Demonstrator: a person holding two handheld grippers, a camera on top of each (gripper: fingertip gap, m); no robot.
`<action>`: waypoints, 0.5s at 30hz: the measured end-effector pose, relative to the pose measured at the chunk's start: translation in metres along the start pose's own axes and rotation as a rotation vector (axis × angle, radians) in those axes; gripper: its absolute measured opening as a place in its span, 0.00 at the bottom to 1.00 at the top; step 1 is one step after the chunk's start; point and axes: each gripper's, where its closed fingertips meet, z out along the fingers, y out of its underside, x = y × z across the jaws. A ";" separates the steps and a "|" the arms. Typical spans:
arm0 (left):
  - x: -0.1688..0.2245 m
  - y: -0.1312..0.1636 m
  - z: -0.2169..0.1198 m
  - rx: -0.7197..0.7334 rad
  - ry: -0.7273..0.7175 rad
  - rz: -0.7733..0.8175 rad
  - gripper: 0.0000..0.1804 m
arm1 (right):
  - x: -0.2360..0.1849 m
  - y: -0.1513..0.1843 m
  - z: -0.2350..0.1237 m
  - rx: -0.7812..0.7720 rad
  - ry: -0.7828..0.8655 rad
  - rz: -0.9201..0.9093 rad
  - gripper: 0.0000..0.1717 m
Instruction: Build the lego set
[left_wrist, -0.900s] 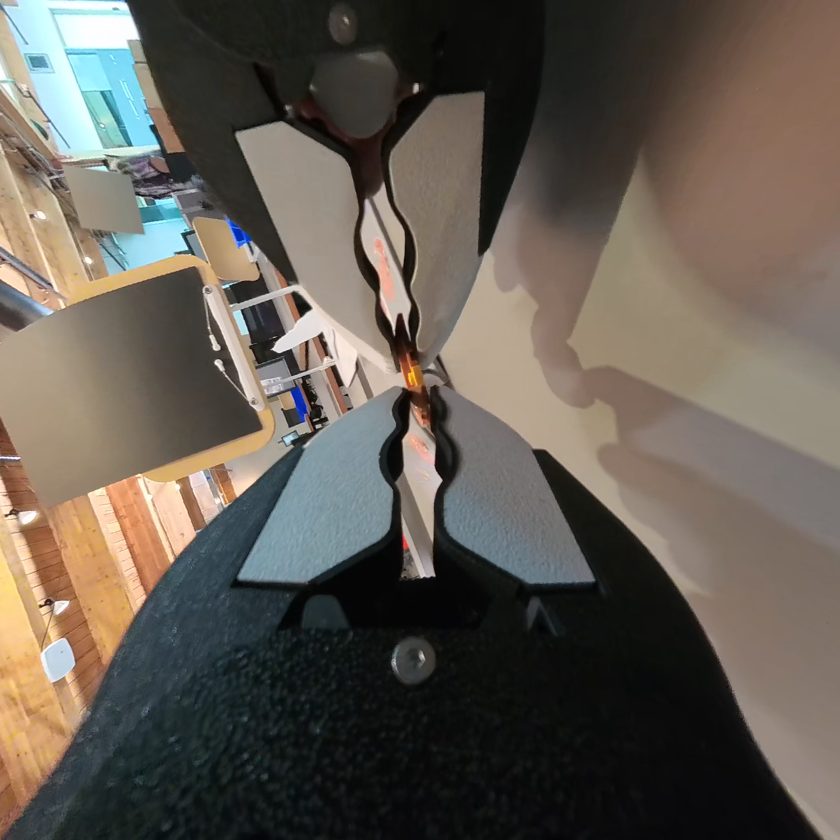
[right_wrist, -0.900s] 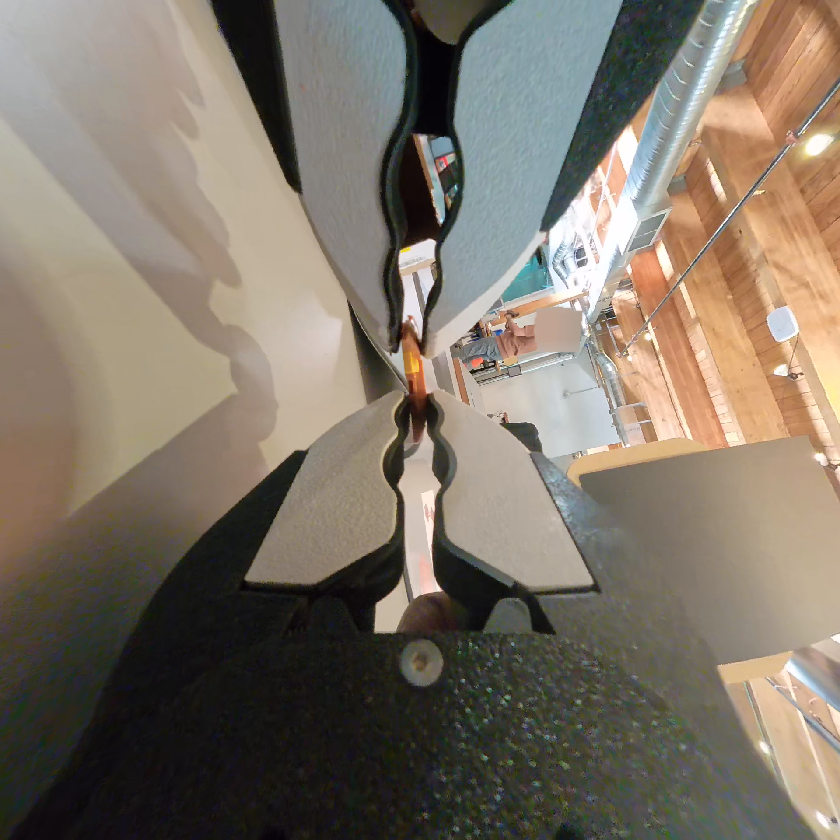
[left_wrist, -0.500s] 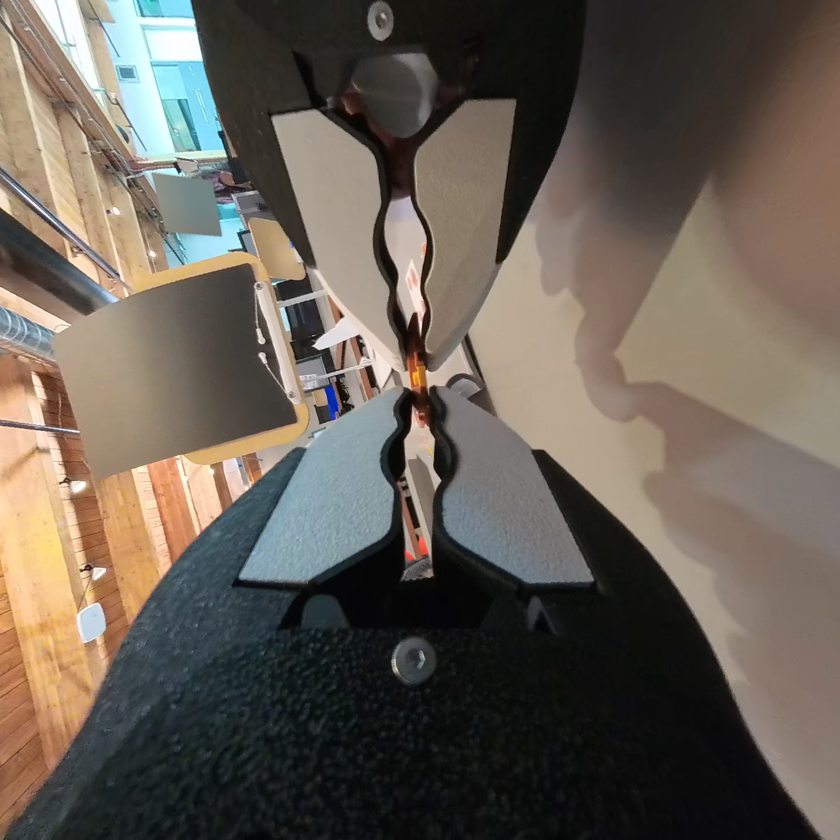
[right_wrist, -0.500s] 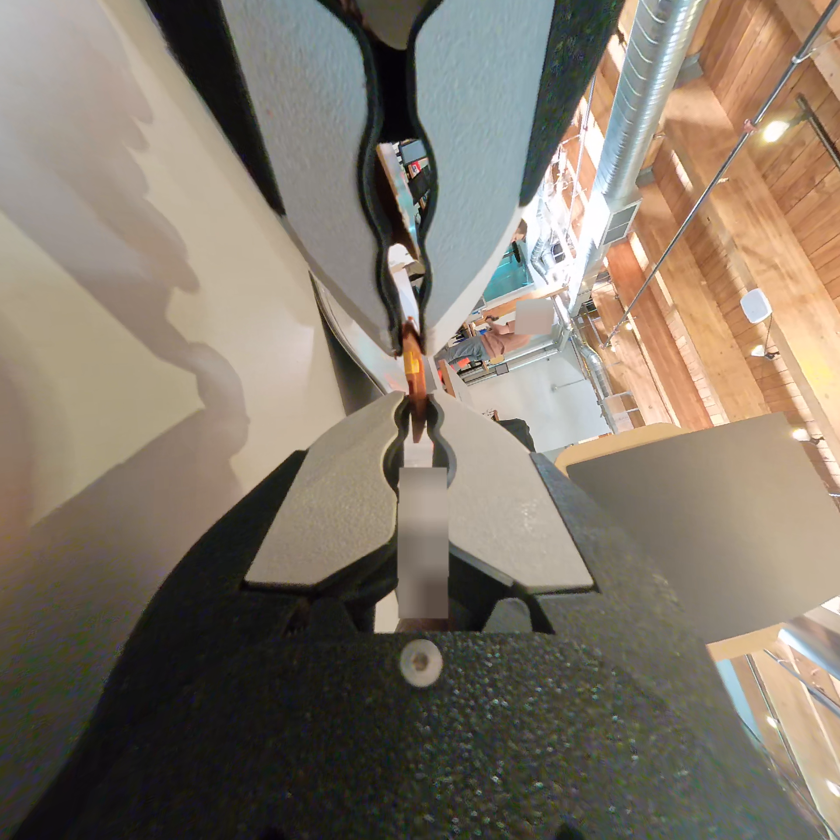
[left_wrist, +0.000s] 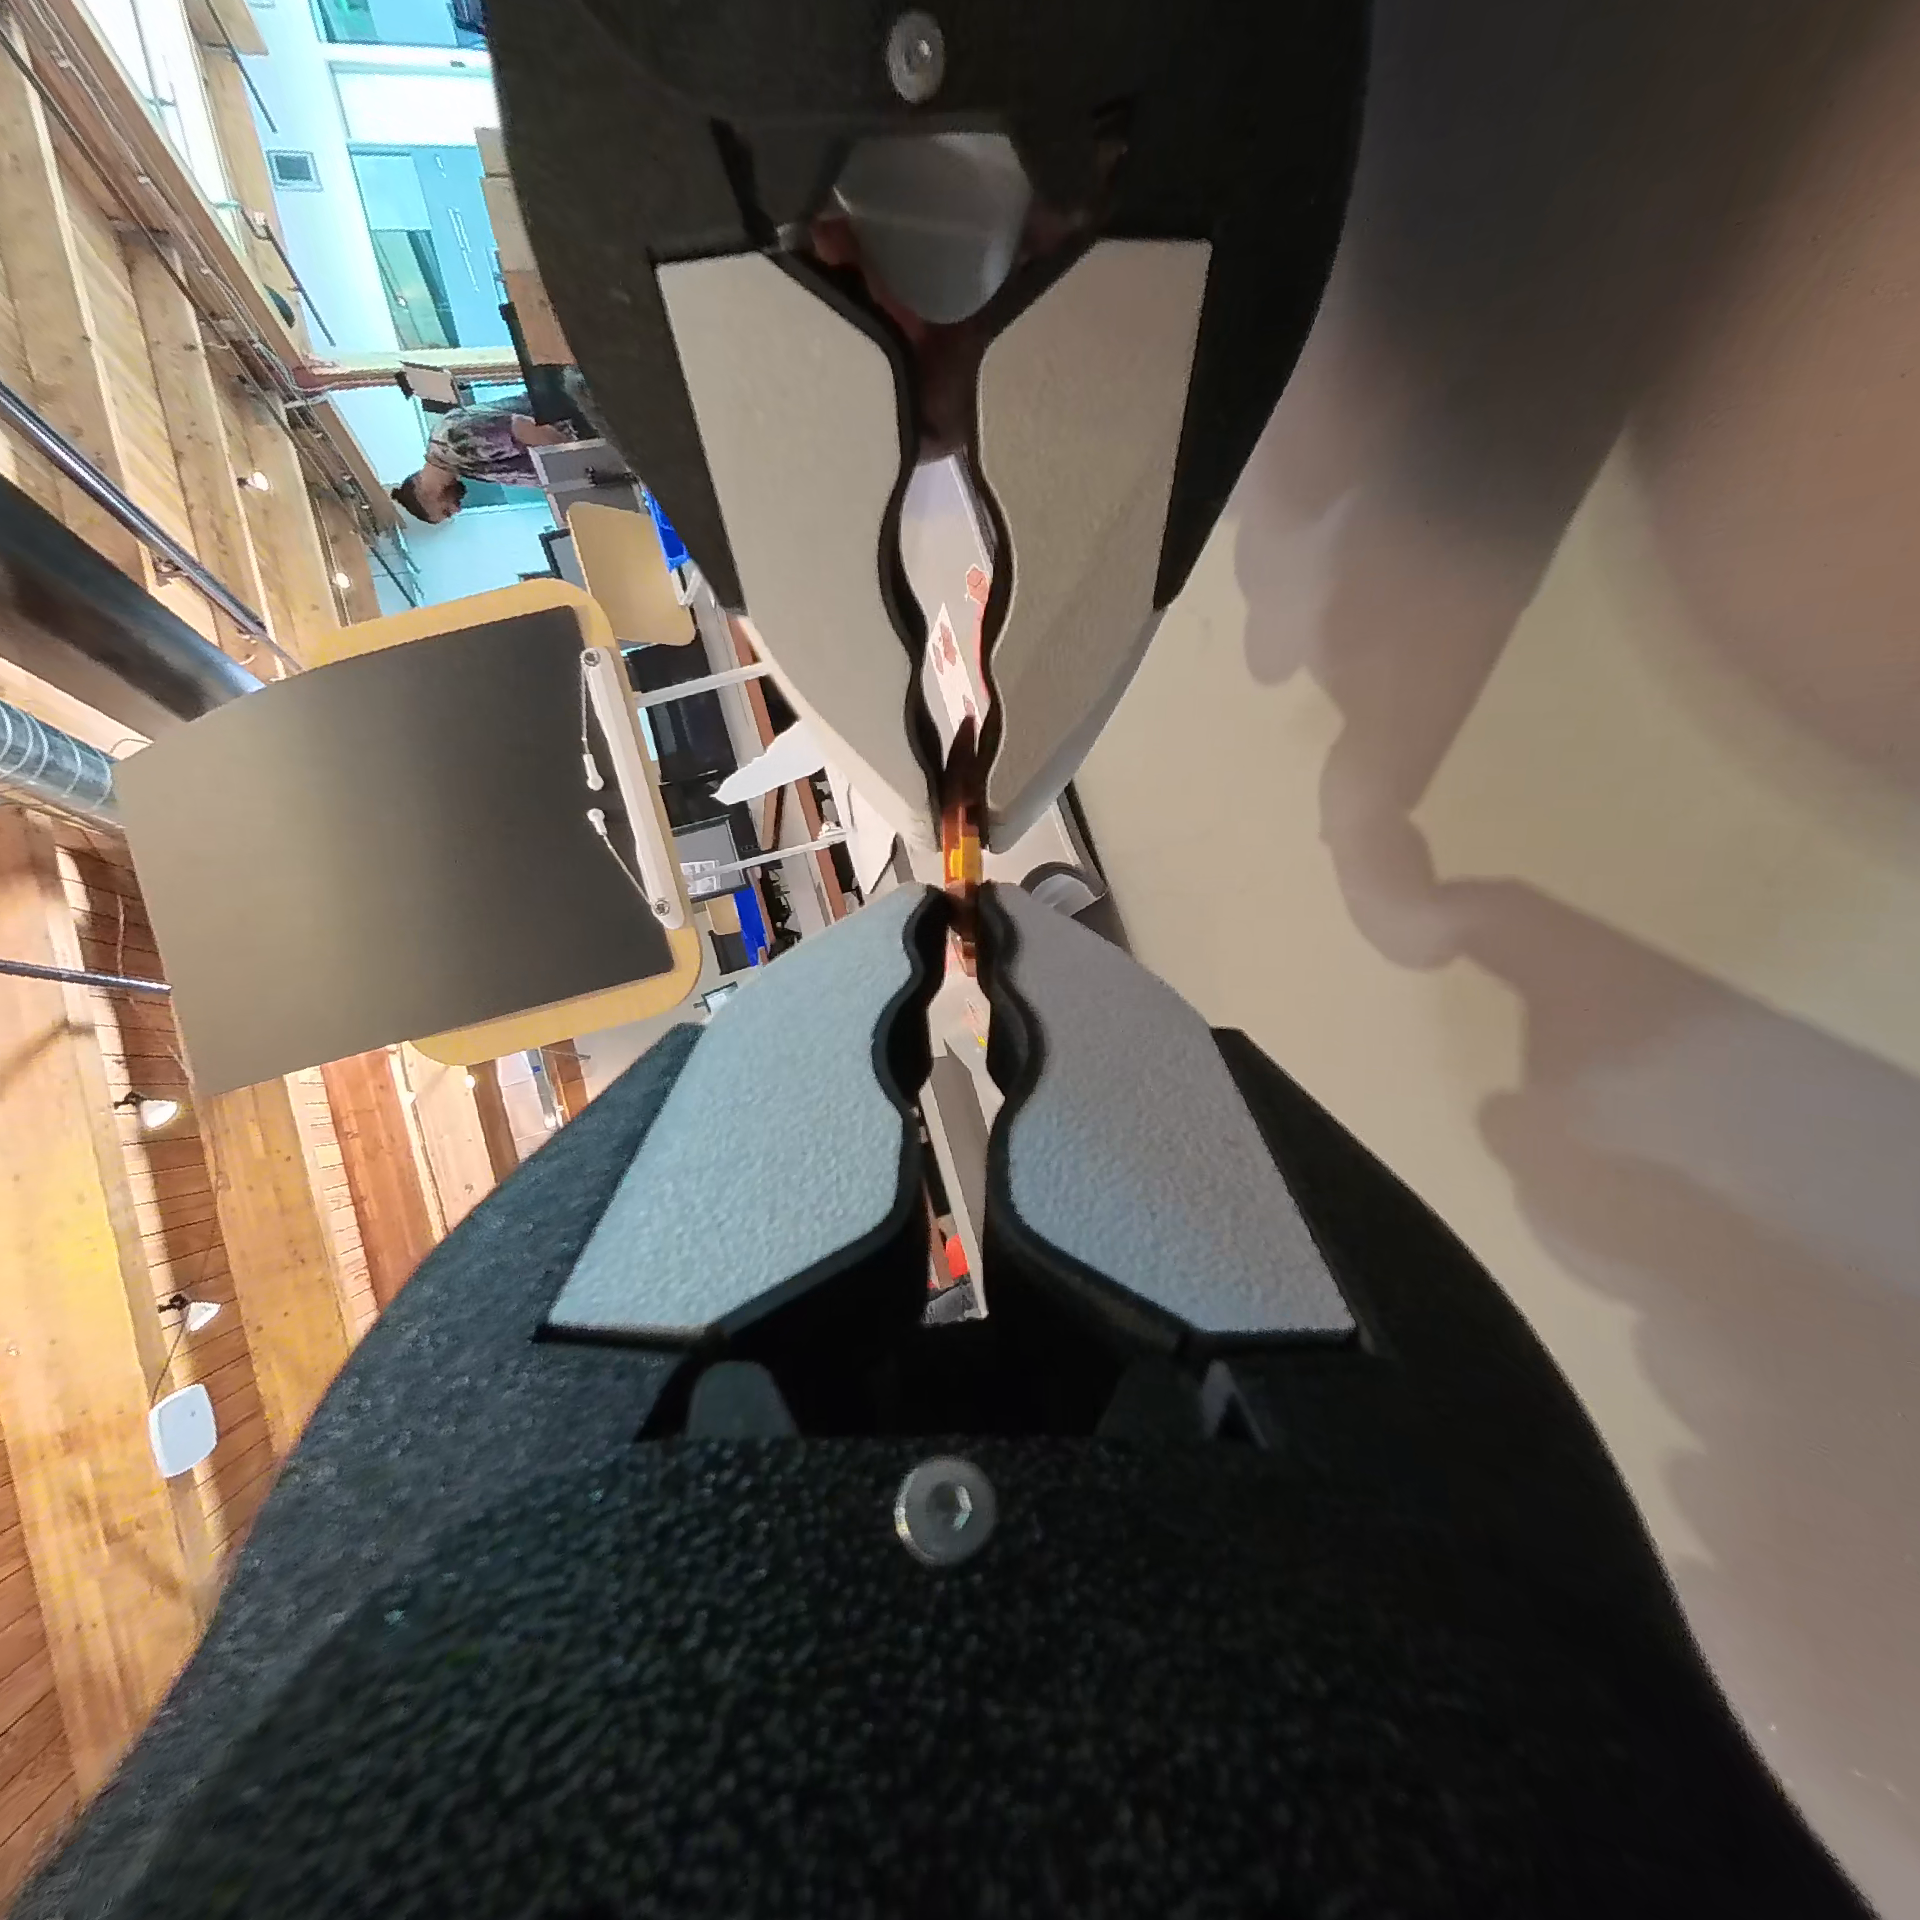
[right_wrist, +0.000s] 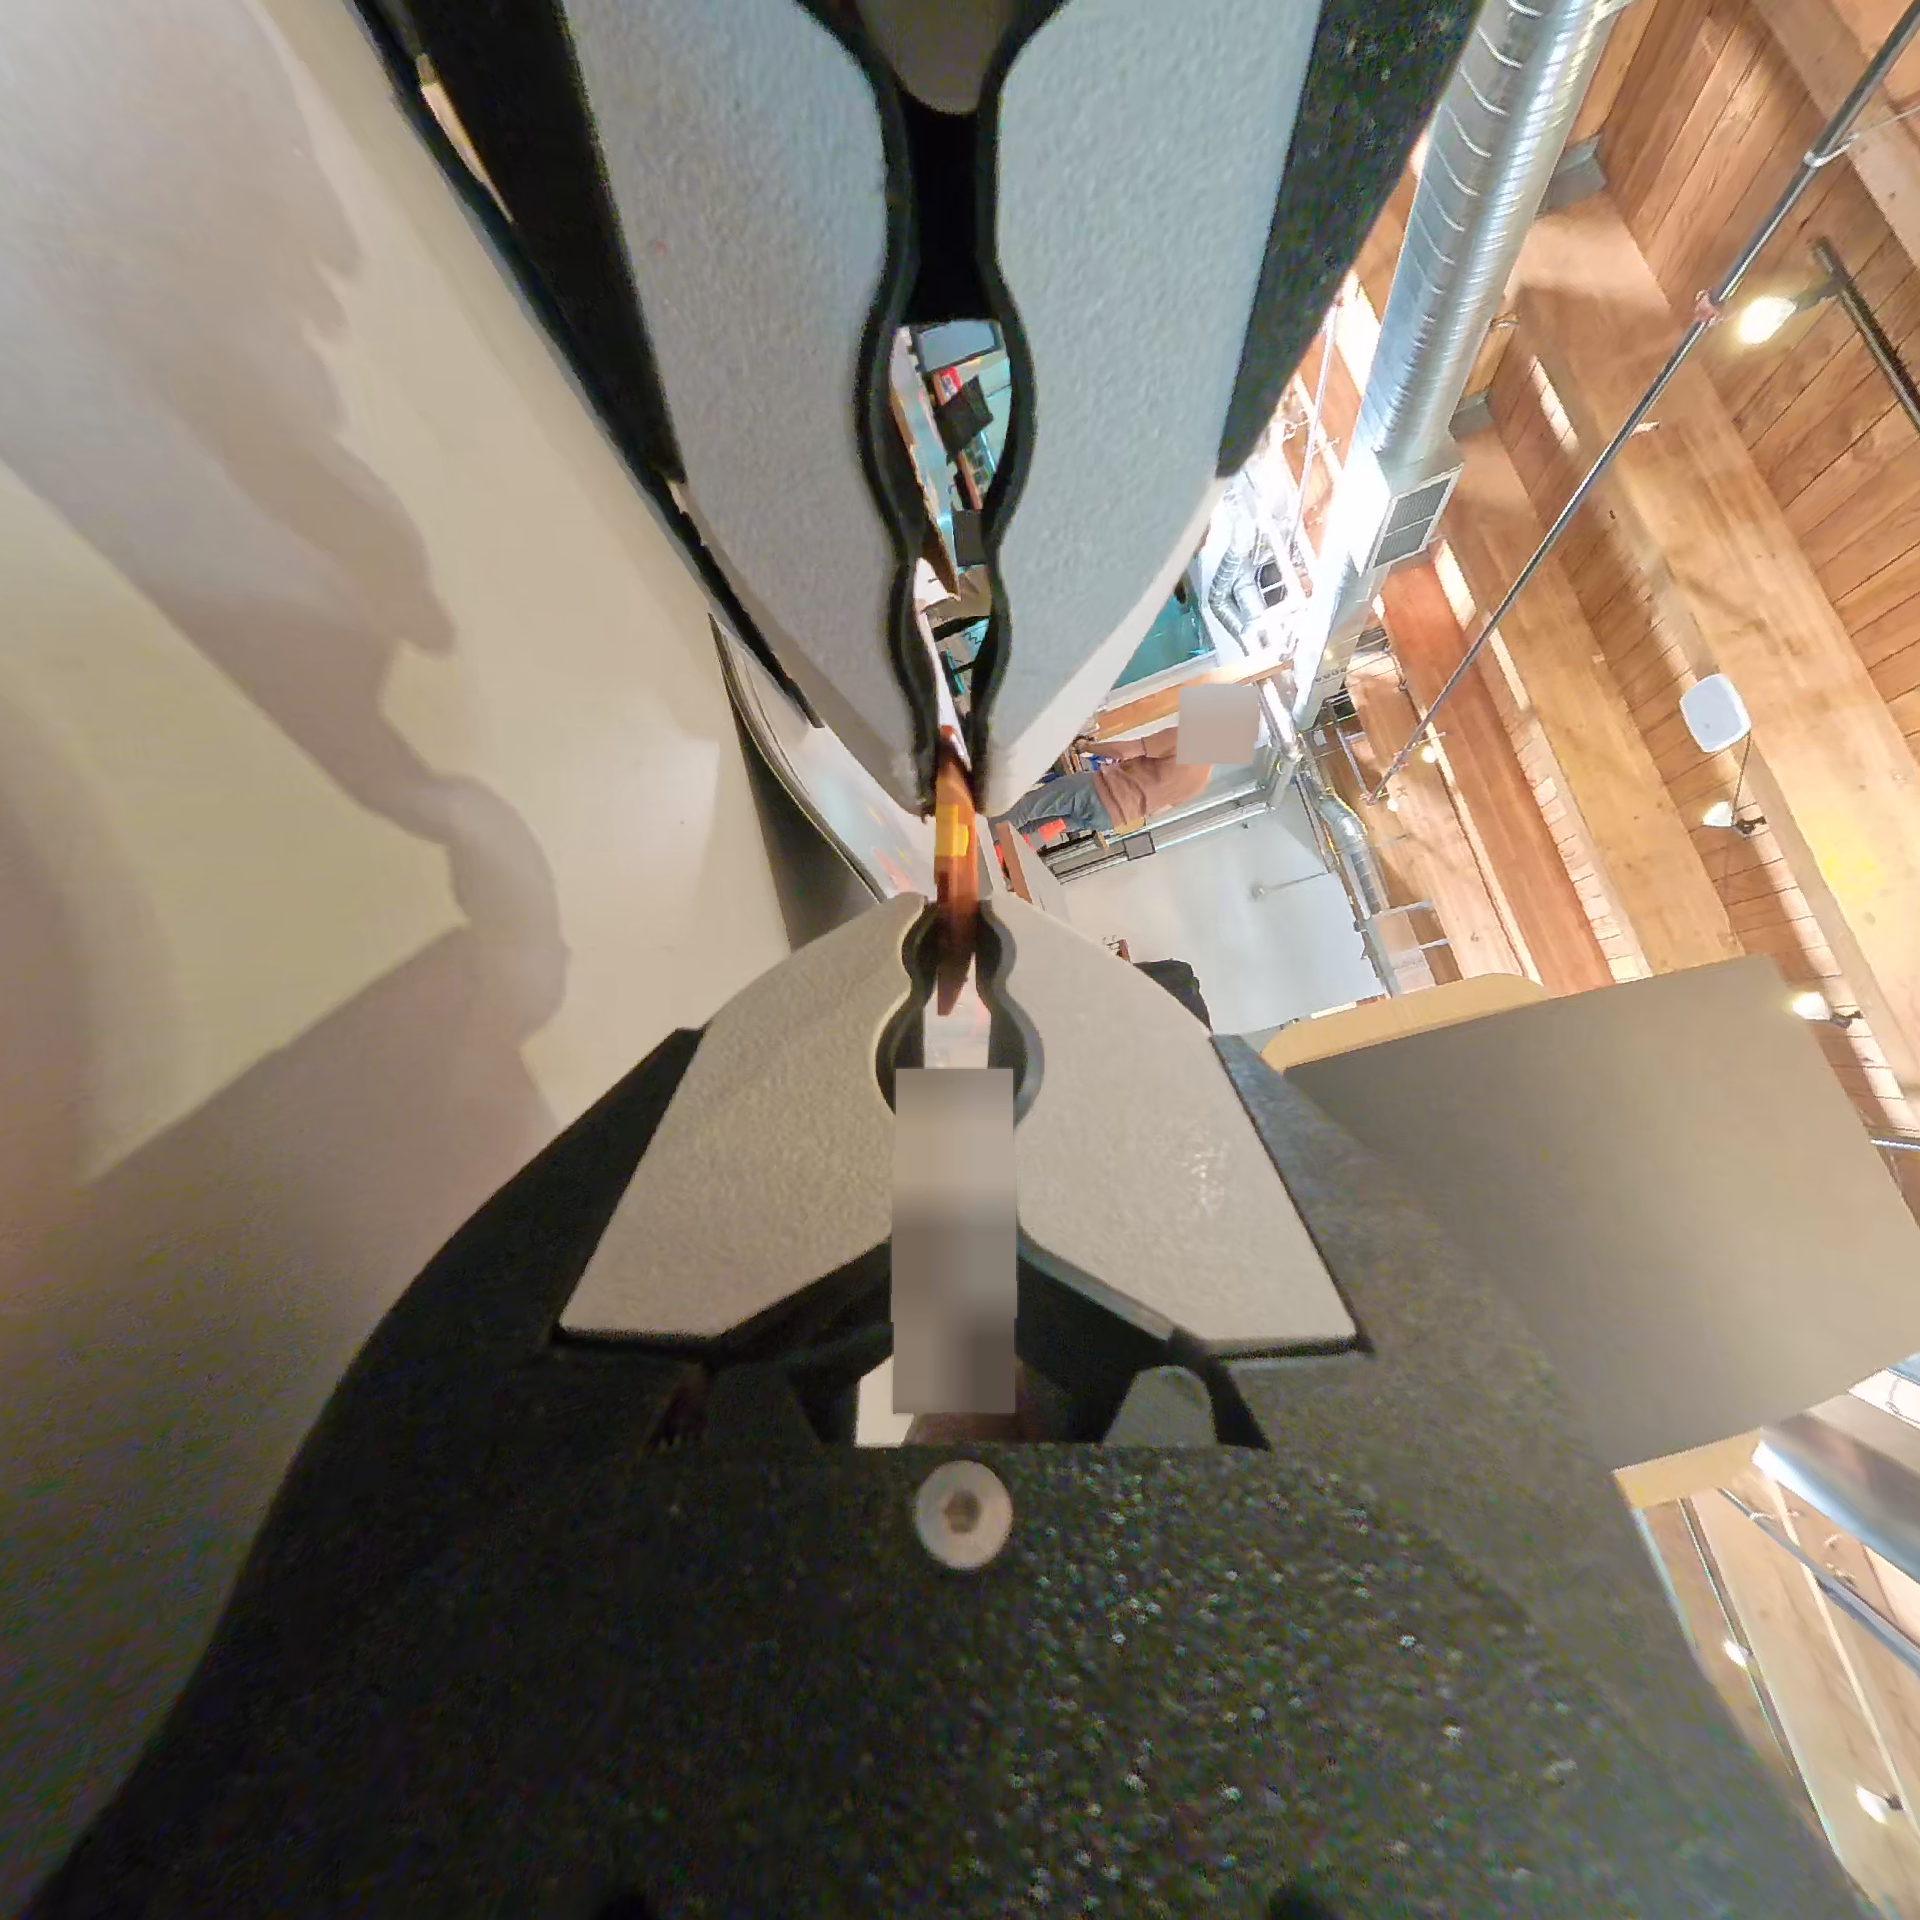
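Observation:
My two grippers meet tip to tip in the air, each shut on one end of a thin orange-brown strip with a yellow patch. In the left wrist view, my left gripper (left_wrist: 961, 920) pinches the strip's (left_wrist: 961, 857) near end. The right gripper (left_wrist: 961, 805) comes down from the top and pinches the far end. In the right wrist view, my right gripper (right_wrist: 951, 930) grips the strip (right_wrist: 953, 847) from below, and the left gripper (right_wrist: 951, 784) grips it from above. Only a short stretch of strip shows between the two pairs of fingertips.
A cream wall (left_wrist: 1558, 831) with the grippers' shadows stands close beside both grippers. A dark grey panel with a pale wooden rim (left_wrist: 395, 831) hangs to the left. Wood-clad walls, a silver duct (right_wrist: 1455, 208) and a distant person (right_wrist: 1122, 784) lie behind. My two grippers' fingertips are within a few centimetres of each other.
Both grippers stay shut on the strip and tip to tip. They have turned together a little, so the room behind has shifted in both views.

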 end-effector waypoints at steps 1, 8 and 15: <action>0.000 0.000 0.001 0.000 -0.004 -0.004 0.03 | 0.001 0.001 0.000 -0.002 0.001 0.003 0.03; -0.002 0.002 0.004 0.041 -0.032 -0.070 0.09 | 0.007 0.005 0.000 -0.001 0.021 -0.001 0.03; -0.003 0.010 0.007 0.037 -0.044 -0.124 0.11 | 0.009 0.003 -0.002 0.021 0.019 0.035 0.04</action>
